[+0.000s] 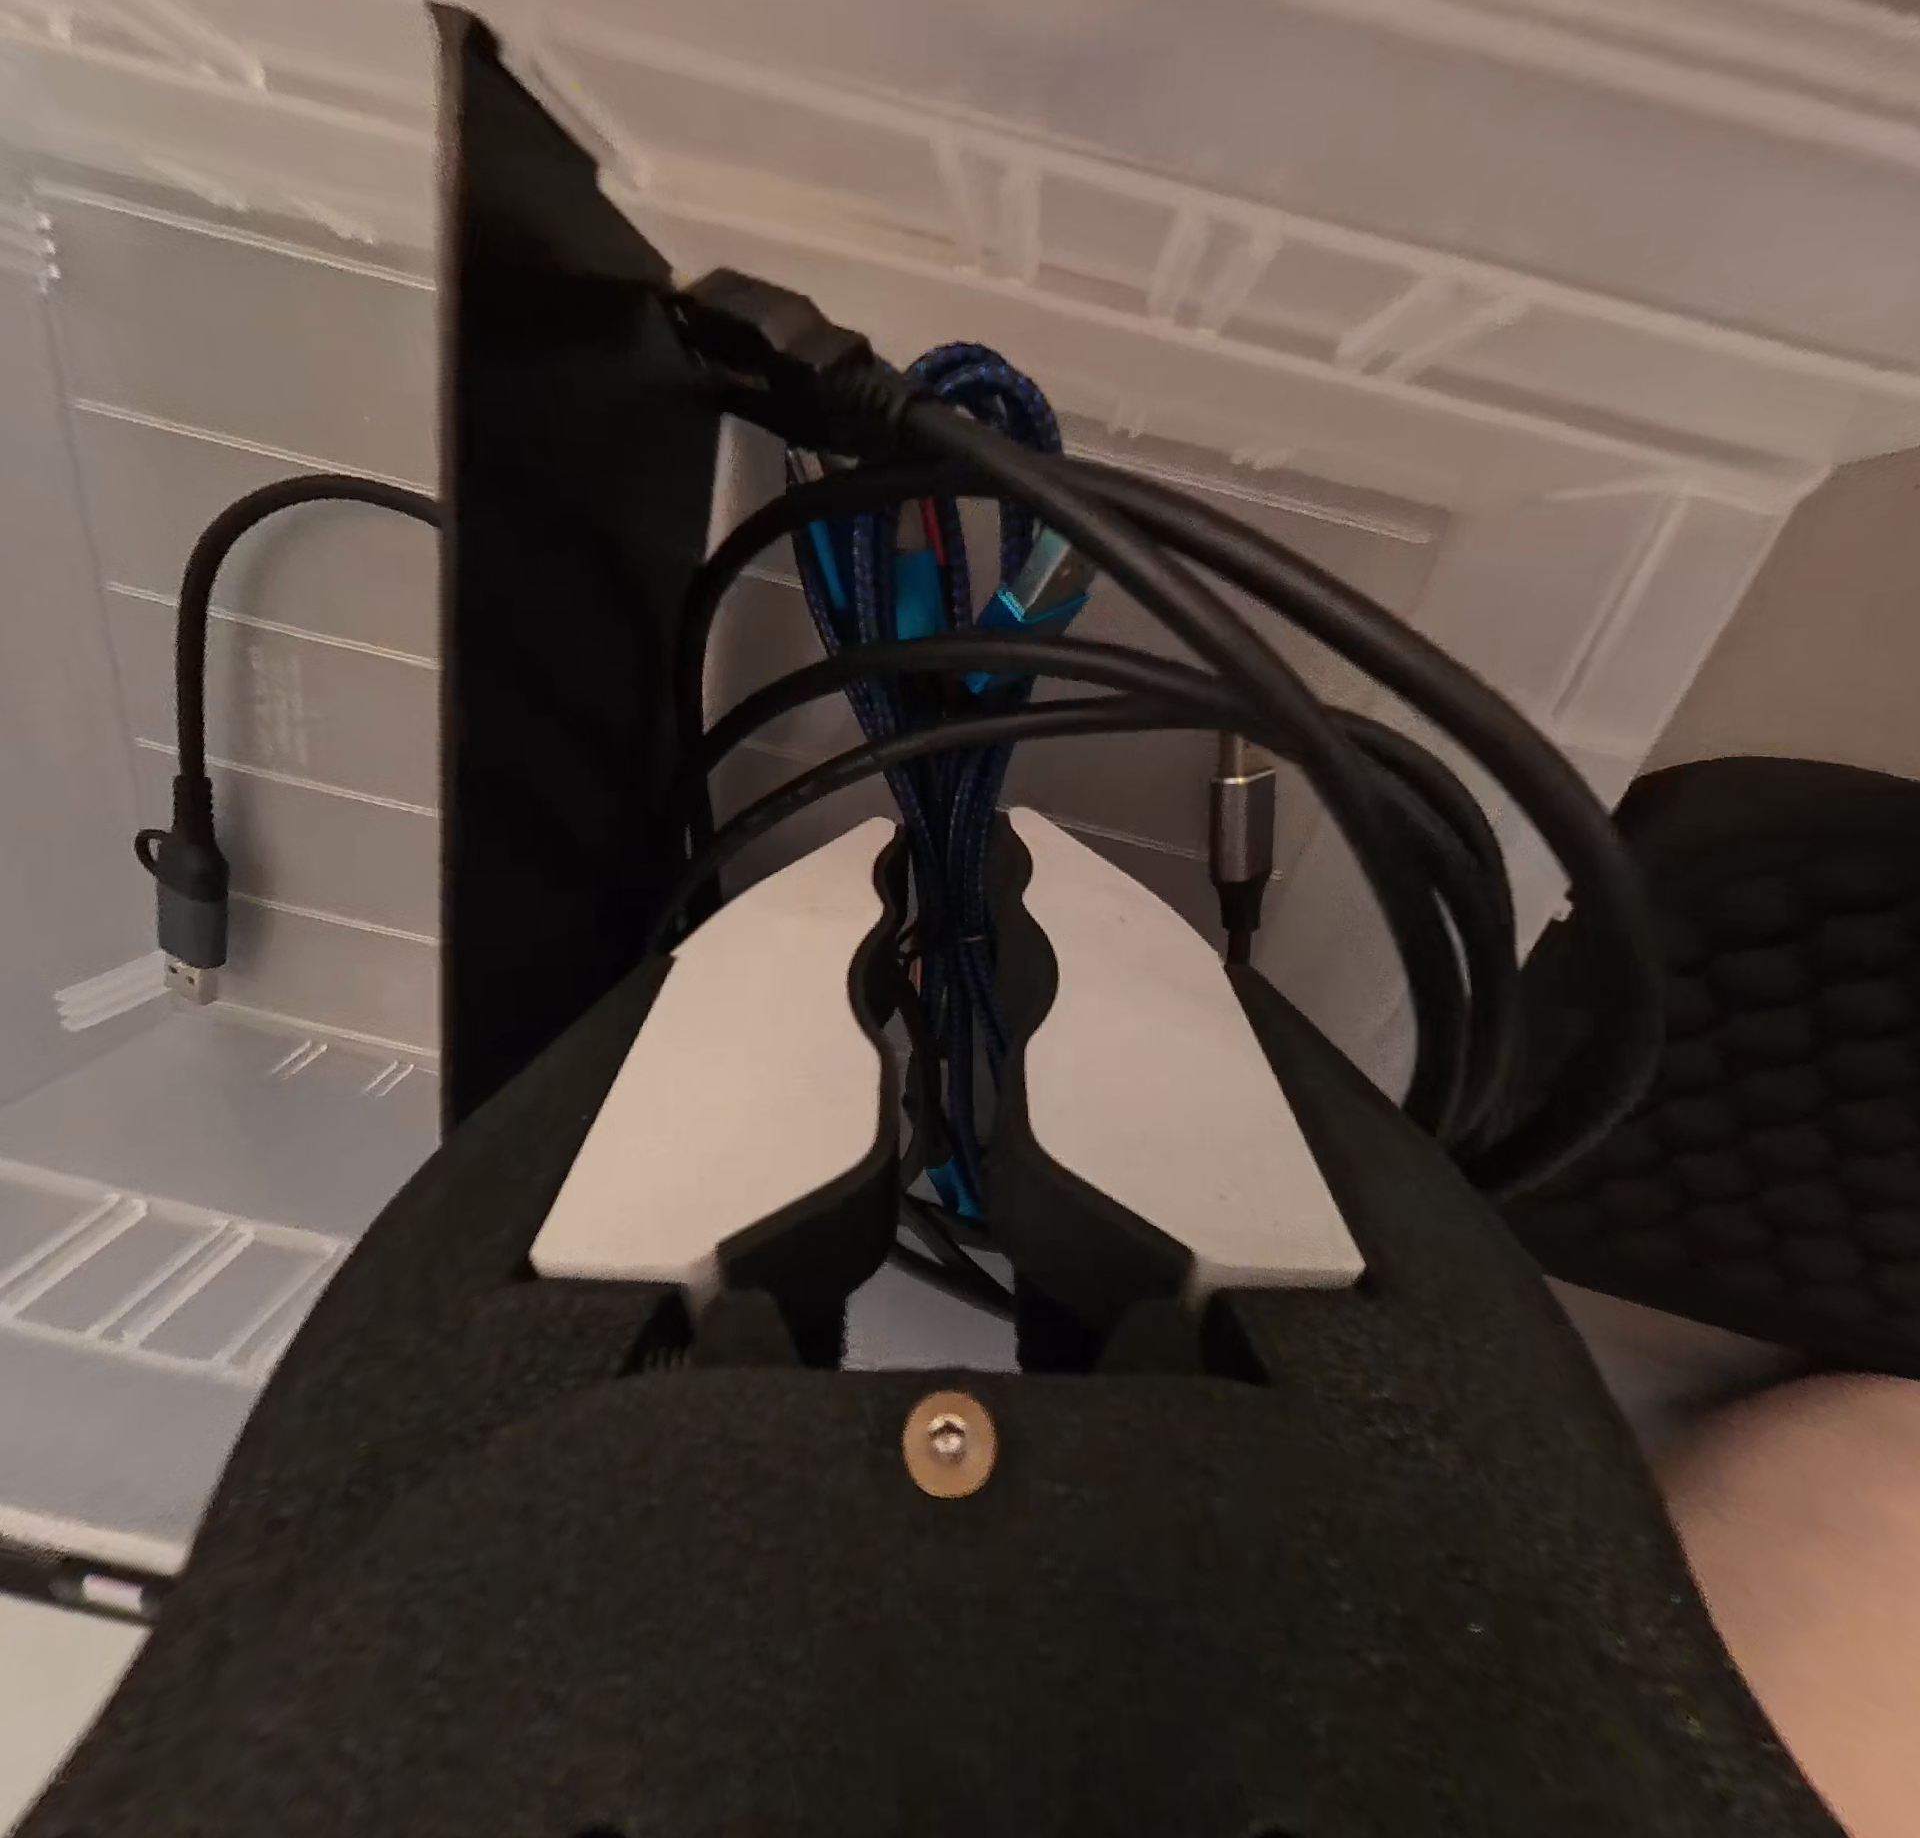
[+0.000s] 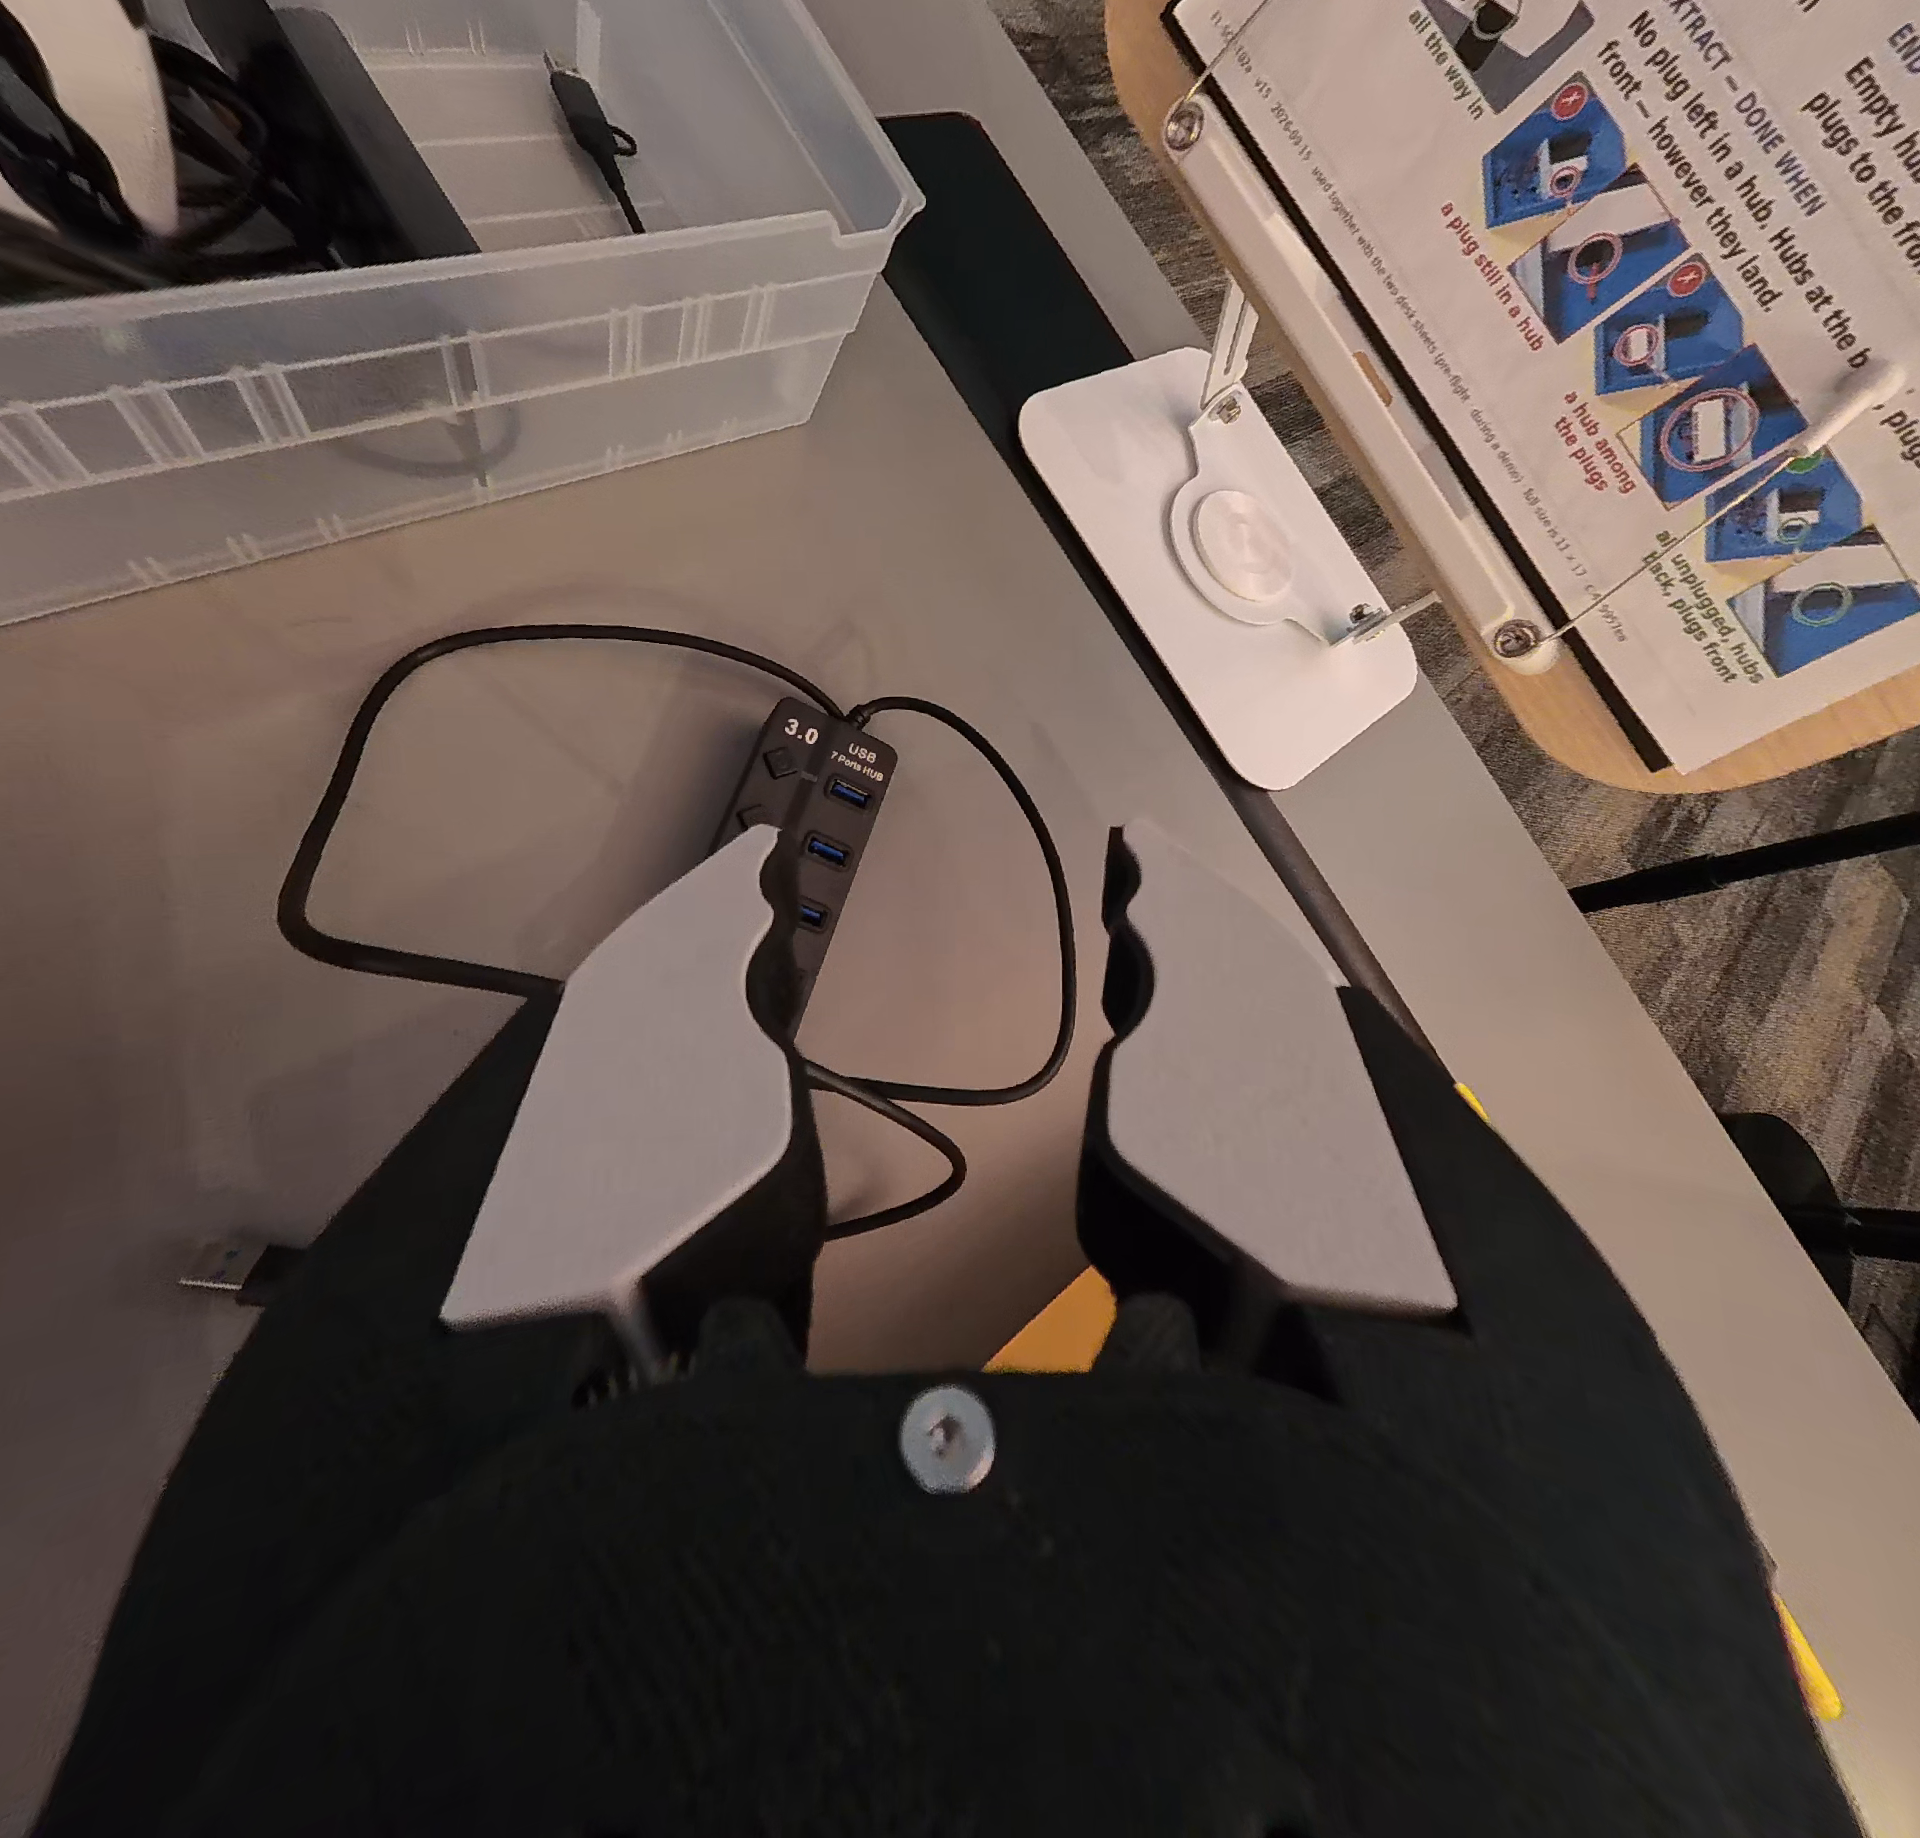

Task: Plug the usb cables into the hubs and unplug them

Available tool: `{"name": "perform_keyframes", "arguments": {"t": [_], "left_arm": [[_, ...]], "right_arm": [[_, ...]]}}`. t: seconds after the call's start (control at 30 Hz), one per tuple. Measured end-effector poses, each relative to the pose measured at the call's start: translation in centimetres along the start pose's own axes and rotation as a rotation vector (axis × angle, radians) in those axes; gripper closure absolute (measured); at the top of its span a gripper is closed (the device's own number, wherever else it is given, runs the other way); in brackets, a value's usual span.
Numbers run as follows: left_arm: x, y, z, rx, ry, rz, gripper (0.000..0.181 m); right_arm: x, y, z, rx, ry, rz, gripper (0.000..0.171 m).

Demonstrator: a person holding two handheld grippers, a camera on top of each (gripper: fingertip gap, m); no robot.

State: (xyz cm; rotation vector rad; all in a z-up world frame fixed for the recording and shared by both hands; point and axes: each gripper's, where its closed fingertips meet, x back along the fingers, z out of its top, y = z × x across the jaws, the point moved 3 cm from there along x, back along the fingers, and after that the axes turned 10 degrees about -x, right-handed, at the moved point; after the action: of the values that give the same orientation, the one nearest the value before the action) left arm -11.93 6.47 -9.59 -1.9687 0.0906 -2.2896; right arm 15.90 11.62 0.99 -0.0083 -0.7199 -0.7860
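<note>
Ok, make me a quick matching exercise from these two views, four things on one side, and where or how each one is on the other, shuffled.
Things:
1. left gripper
2. right gripper
3. black USB hub
4. clear plastic bin

States:
A. lies flat on the grey table
B. open, holding nothing
C. holds loose cables and a black divider
D. shut on a blue braided cable bundle

Pairs: 1-D, 2-B, 3-A, 4-C

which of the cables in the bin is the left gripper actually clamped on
The blue braided cable bundle: it runs between the closed fingers of the left gripper. The black cables loop past outside, and the short black USB cable hangs apart.
</note>
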Motion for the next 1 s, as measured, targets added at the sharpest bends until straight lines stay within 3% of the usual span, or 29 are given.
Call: {"name": "perform_keyframes", "arguments": {"t": [0.2, 0.37, 0.47, 0.57, 0.67, 0.77, 1.0], "left_arm": [[-1.0, 0.5, 0.0, 0.000, -0.028, -0.041, 0.166], [1.8, 0.4, 1.1, 0.011, 0.103, 0.027, 0.165], [2.2, 2.0, 1.8, -0.028, 0.174, -0.076, 0.180], [0.4, 3.2, 1.0, -0.019, 0.107, -0.213, 0.181], [-0.5, 3.9, 1.2, 0.059, 0.150, -0.391, 0.181], [-0.2, 3.6, 1.6, 0.110, 0.225, -0.446, 0.173], [-0.6, 4.0, 1.0, 0.081, 0.129, -0.415, 0.170]], "right_arm": [[-0.1, -0.1, -0.1, 0.006, -0.010, 0.005, 0.114], [-0.2, -0.2, -0.3, 0.011, -0.016, 0.006, 0.114], [-0.6, -0.3, -0.5, 0.014, -0.028, 0.010, 0.114], [-0.9, -0.5, -0.8, 0.019, -0.046, 0.014, 0.114], [-1.1, -0.6, -0.9, 0.025, -0.053, 0.013, 0.114], [-1.2, -0.8, -0.9, 0.030, -0.056, 0.018, 0.114], [-1.5, -0.9, -1.1, 0.040, -0.071, 0.025, 0.114]]}}
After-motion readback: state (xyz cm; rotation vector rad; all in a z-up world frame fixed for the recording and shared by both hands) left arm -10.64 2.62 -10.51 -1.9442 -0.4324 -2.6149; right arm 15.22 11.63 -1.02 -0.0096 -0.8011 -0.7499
